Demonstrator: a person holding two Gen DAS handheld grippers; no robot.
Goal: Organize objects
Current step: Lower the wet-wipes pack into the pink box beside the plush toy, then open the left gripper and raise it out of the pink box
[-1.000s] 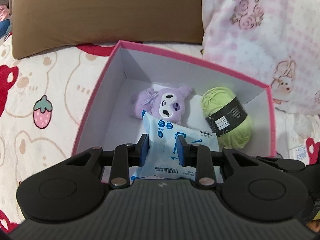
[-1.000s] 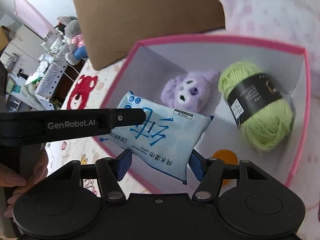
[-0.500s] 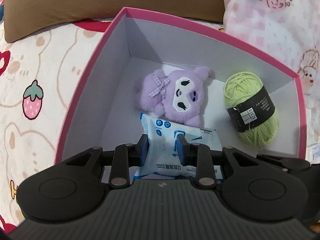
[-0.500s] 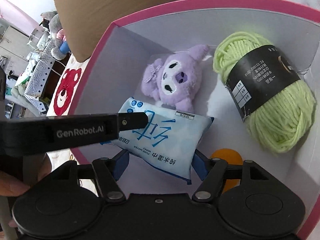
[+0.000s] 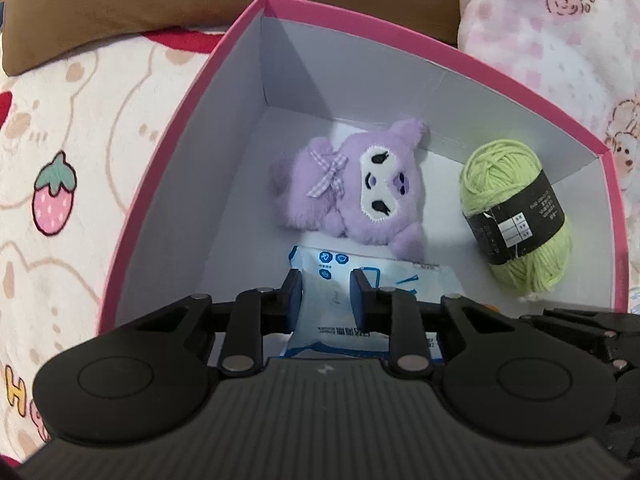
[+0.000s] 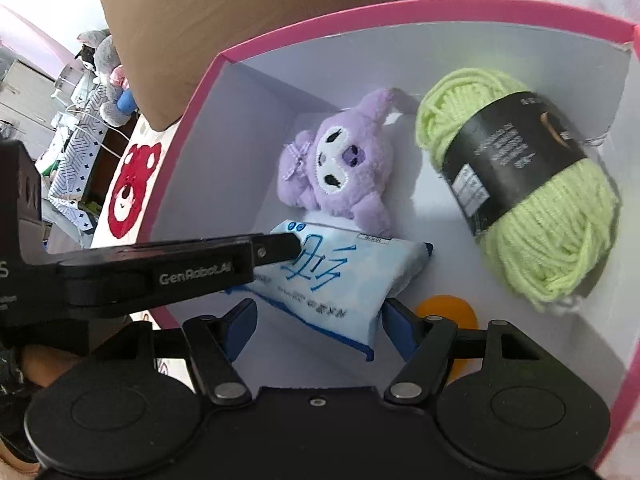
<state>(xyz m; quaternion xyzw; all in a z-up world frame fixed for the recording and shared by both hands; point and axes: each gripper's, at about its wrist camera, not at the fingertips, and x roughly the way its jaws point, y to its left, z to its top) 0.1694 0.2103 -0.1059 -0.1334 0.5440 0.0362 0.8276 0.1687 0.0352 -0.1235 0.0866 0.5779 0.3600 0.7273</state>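
Pink box on bedspread, holds green yarn, purple plush, small orange thing. Wipes pack low inside box near front wall, just beside plush, long axis crosswise to left gripper, which pinches its end, pointing steeply down. Right gripper jaws straddle pack's other end, have just been closing; contact unclear. Likely next: release.

Lighting: I am seeing soft, even daylight; faint shadows are lying inside the box. Edges are bending with fisheye distortion; focus is staying sharp.
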